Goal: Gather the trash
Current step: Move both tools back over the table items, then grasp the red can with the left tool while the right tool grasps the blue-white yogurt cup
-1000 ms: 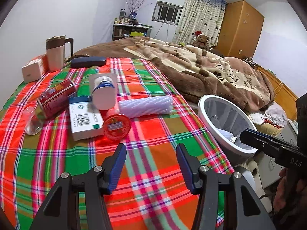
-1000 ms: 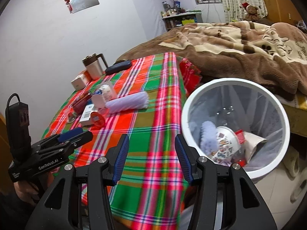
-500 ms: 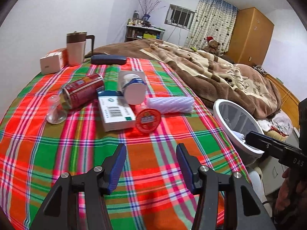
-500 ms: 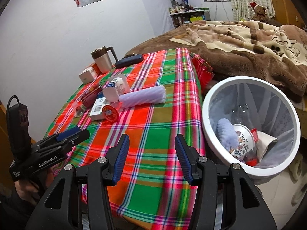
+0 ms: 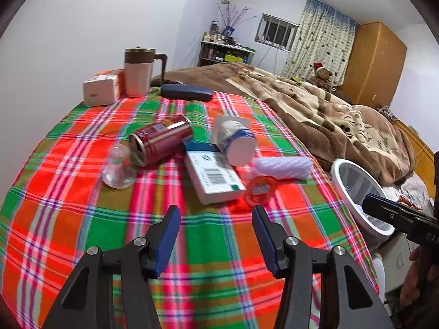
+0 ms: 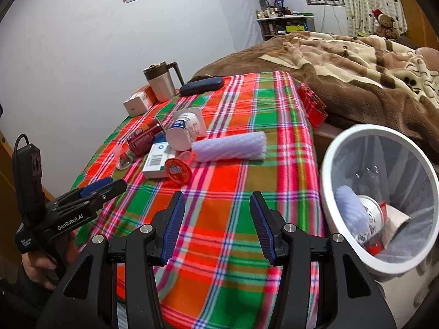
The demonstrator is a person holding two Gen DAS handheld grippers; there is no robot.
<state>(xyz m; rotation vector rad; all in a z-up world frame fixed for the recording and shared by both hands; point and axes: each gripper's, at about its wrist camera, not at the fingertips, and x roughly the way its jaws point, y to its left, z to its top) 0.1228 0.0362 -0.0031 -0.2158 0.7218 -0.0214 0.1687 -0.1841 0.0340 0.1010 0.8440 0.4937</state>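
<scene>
Both grippers nearer trash pile; left gripper (image 6: 109, 186) reads "GenRobot.AI"

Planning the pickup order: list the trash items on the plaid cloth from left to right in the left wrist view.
Clear plastic cup → red can → white barcode box → red round lid → lilac ribbed roll → white bin, off the table's edge.

Woven plaid tablecloth (image 5: 68, 219), matt. Glossy metal can (image 5: 162, 139); clear glass jar (image 5: 118, 168); printed cardboard box (image 5: 214, 175). Ribbed, matt lilac plastic roll (image 6: 230, 146). Smooth white plastic bin (image 6: 329, 150). Fleecy blanket (image 6: 356, 63). Varnished wooden wardrobe (image 5: 370, 63).
</scene>
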